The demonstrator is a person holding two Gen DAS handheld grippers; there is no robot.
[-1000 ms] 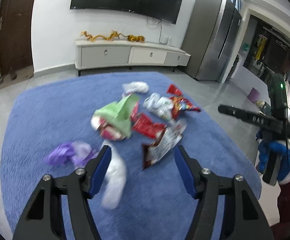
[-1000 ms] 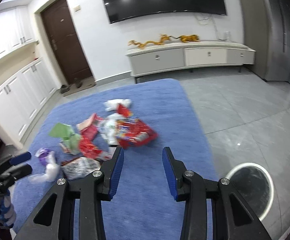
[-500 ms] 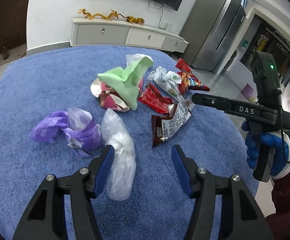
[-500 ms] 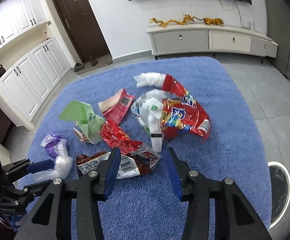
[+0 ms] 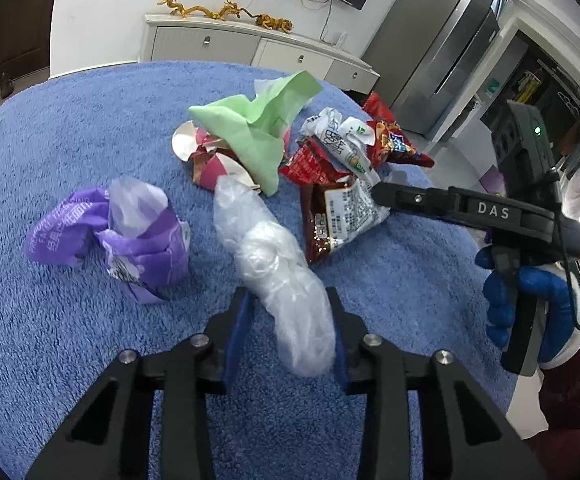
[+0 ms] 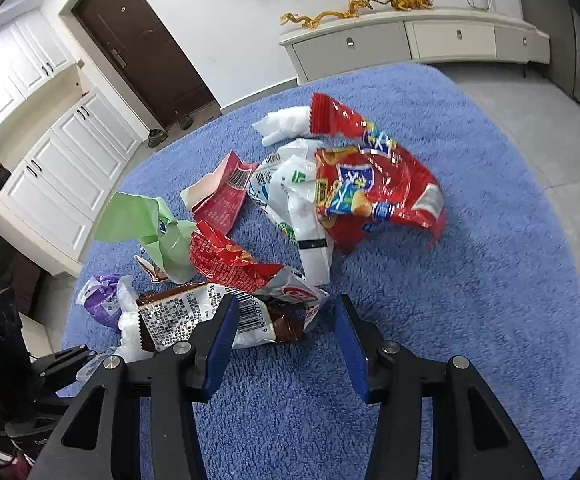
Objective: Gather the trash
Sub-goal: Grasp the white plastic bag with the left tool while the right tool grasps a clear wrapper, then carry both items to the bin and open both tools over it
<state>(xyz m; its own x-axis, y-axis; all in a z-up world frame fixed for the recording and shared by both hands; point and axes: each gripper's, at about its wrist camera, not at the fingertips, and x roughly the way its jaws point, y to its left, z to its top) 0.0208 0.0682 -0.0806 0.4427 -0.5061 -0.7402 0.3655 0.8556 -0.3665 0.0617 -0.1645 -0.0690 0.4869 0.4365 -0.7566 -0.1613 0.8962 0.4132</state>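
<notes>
Now the left tongs (image 5: 286, 320) are closing around the clear plastic bag (image 5: 278, 276) on the blue rug (image 5: 50, 320), while the right tongs (image 6: 284, 330), spread, straddle the brown wrapper (image 6: 250, 316).

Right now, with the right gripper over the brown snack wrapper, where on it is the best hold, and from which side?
Grip the brown snack wrapper at its near barcode end, coming down from above and from the near side. That end lies flat and bare on the blue rug, between the open right gripper pads; the far end is tucked under the red wrapper.
</notes>
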